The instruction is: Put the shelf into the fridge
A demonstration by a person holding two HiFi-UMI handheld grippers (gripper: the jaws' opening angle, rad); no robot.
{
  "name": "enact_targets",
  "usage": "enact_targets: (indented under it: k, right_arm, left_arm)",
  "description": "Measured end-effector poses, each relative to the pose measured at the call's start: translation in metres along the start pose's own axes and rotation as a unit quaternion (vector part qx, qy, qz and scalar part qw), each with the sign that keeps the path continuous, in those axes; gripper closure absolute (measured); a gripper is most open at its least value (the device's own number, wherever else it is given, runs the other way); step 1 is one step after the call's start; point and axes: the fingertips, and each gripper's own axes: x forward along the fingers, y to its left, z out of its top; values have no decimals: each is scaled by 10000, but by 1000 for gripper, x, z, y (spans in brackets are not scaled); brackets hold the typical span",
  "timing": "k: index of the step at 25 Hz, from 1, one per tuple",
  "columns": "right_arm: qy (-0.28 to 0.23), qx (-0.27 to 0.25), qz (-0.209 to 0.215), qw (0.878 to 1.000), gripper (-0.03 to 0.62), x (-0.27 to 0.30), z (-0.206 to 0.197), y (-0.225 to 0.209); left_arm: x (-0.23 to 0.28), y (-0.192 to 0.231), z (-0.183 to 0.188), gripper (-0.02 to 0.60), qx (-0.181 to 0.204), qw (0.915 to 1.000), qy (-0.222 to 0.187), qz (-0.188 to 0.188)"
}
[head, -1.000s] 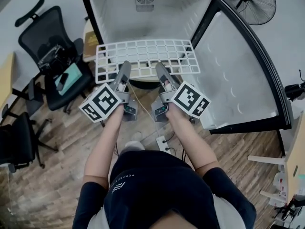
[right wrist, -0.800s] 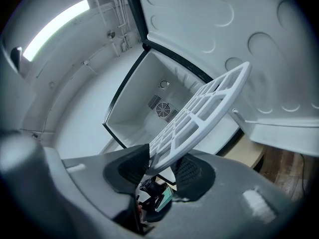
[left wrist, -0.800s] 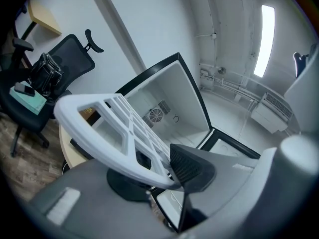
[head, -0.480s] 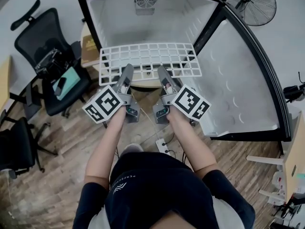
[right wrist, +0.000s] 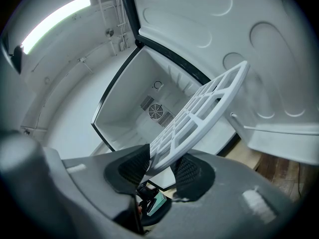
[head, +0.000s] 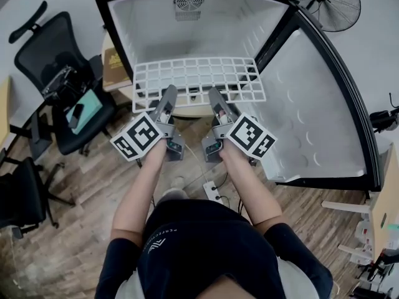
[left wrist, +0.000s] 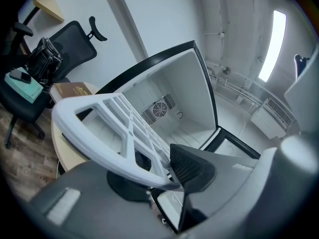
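White grid shelf (head: 196,80) held level, nearer fridge (head: 206,27) mouth than second ago. Left gripper (head: 167,97) and right gripper (head: 215,98) both clamp its near edge.

The left tongs (head: 167,96) and right tongs (head: 215,98) clamp the near edge of the white grid shelf (head: 196,76), held level before the open fridge (head: 149,27), its door (head: 312,104) swung right
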Motion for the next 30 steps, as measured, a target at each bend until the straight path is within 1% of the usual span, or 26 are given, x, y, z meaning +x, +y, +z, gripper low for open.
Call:
enact_targets:
  k: [15,30]
  right_arm:
    - [15,34,18,10000,465,14,1,-7]
    - [10,103,-73,9999,467,32,9,-14]
  left_arm:
    - [13,8,5,457,33,10000,45,13]
    - [27,13,12,457,81,9999,73,-30]
